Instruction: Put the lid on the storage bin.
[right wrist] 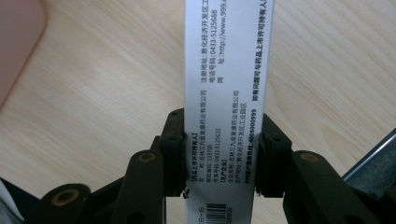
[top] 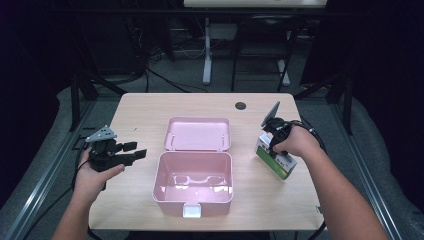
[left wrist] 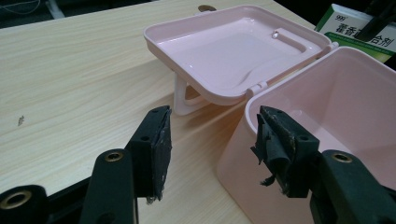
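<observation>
A pink plastic box (top: 194,182) stands open at the table's middle, its lid (top: 198,134) folded back flat behind it. Seen from the left gripper view, the box wall (left wrist: 238,154) and lid (left wrist: 233,51) lie just ahead. My left gripper (top: 137,150) hovers left of the box, open, with nothing between its pads (left wrist: 159,144). To the right of the box, my right gripper (top: 270,146) is shut on a white and green medicine carton (top: 276,158). The carton's printed white side (right wrist: 224,98) runs between the jaws in the right gripper view.
The table is light wood (top: 145,110) with a round cable hole (top: 241,105) at the back. A white latch (top: 192,210) sits on the box's front. Dark floor, table legs and cables lie beyond the far edge.
</observation>
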The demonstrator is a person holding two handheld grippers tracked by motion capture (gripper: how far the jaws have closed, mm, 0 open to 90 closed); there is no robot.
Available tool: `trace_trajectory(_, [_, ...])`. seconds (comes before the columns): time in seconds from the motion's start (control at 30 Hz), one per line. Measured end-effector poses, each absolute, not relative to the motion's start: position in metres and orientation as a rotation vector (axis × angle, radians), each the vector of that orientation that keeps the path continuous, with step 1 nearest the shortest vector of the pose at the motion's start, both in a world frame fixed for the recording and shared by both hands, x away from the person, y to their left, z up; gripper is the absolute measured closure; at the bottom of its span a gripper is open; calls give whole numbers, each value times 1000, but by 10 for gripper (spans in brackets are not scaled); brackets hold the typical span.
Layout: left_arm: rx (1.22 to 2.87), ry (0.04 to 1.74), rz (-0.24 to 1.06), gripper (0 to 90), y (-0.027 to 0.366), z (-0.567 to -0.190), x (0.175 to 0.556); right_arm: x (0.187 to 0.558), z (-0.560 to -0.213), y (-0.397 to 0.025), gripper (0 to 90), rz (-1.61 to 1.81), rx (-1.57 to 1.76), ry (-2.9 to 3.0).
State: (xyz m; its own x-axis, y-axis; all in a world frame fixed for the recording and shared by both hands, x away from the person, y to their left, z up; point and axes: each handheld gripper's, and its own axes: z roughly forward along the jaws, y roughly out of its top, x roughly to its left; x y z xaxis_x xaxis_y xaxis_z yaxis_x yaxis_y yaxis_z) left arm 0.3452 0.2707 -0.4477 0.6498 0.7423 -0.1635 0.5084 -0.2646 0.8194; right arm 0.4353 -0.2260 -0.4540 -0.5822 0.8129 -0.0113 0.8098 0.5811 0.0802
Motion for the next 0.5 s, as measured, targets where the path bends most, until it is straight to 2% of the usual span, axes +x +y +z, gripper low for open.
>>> trace_trajectory(0.5, [1937, 987, 313, 450, 270, -449, 345, 422, -422, -211, 615, 106, 1355, 2780])
